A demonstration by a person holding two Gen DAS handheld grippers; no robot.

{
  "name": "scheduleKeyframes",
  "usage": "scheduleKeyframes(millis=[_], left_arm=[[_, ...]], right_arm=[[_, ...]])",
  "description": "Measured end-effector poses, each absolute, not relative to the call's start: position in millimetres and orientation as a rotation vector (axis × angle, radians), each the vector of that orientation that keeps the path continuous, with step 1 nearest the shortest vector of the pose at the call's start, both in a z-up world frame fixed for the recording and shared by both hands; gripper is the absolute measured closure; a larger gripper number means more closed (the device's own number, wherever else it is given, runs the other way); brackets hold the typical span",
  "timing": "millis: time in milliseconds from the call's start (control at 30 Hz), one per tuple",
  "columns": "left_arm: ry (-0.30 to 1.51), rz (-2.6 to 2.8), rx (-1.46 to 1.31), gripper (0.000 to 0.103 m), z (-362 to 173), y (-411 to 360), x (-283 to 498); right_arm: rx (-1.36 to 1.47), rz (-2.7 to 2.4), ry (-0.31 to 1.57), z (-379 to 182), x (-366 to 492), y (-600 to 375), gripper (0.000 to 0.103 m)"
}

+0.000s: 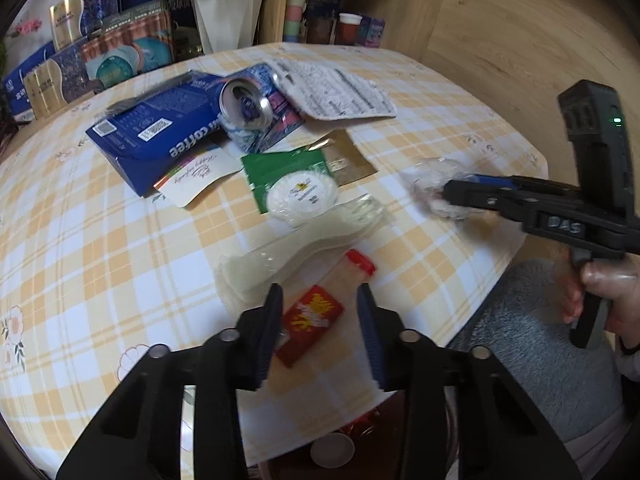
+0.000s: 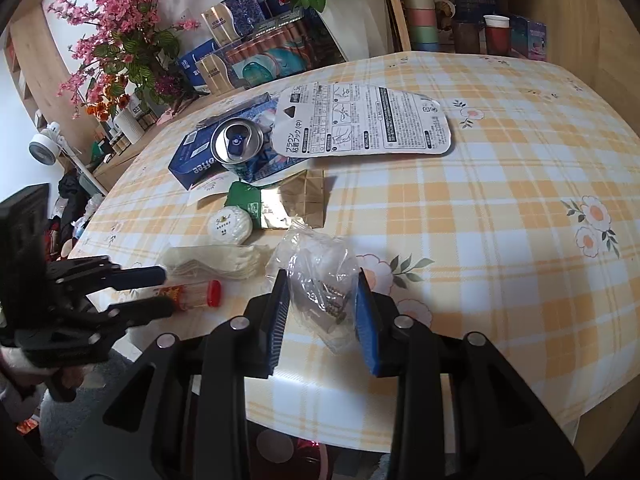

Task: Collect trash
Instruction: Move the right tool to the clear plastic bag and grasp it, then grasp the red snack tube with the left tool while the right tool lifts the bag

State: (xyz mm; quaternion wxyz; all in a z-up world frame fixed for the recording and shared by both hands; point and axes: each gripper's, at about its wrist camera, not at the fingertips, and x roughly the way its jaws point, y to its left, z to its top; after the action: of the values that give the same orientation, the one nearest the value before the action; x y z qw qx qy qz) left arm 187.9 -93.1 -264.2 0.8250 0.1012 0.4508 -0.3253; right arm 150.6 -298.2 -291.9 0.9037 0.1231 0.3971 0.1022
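Left wrist view is looking down along the left gripper [image 1: 320,308], whose jaws are standing narrow on either side of a small red-capped tube [image 1: 320,312] with a red and yellow label; the tube is lying on the checked tablecloth [image 1: 100,240] near the table's front edge, and whether the pads are pressing on it I cannot tell. Just beyond the tube a flattened clear plastic tray [image 1: 296,248] is lying, and past that a round white lid [image 1: 302,196] is sitting on a green packet [image 1: 280,168]. Further back a blue coffee box [image 1: 160,140], an opened drink can [image 1: 246,108] on its side and a printed backing card [image 1: 336,92] are lying in a loose heap. At the right the right gripper [image 1: 444,196], held by a hand [image 1: 608,292], is reaching onto a crumpled clear bag [image 1: 432,180] near the table edge. Right wrist view is showing that same gripper [image 2: 320,300] with its jaws narrowed around the clear bag [image 2: 320,276], blue pads sitting against its sides, small dark bits showing through the plastic. At the left the left gripper [image 2: 164,292] is straddling the tube [image 2: 196,294], with the tray [image 2: 216,260], lid [image 2: 230,226], can [image 2: 236,144] and card [image 2: 368,120] lying beyond on the cloth [image 2: 500,220]
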Motion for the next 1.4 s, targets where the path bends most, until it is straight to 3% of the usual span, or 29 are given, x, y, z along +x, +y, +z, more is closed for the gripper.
scheduleKeyframes(millis=[500,800,1400], left_arm=[[0.947,-0.775,0.338,0.071,-273,-111,184],[0.924,-0.723,0.231,0.08,-270,-105,174],[0.707,-0.61,-0.036,0.08,-169,-41,106]], right_arm=[[0.26,0.21,0.831,-295,151,-298,0.069],[0.24,0.22,0.821,-286,144,-292,0.069],[0.162,0.322,0.786,-246,92,-247,0.069]])
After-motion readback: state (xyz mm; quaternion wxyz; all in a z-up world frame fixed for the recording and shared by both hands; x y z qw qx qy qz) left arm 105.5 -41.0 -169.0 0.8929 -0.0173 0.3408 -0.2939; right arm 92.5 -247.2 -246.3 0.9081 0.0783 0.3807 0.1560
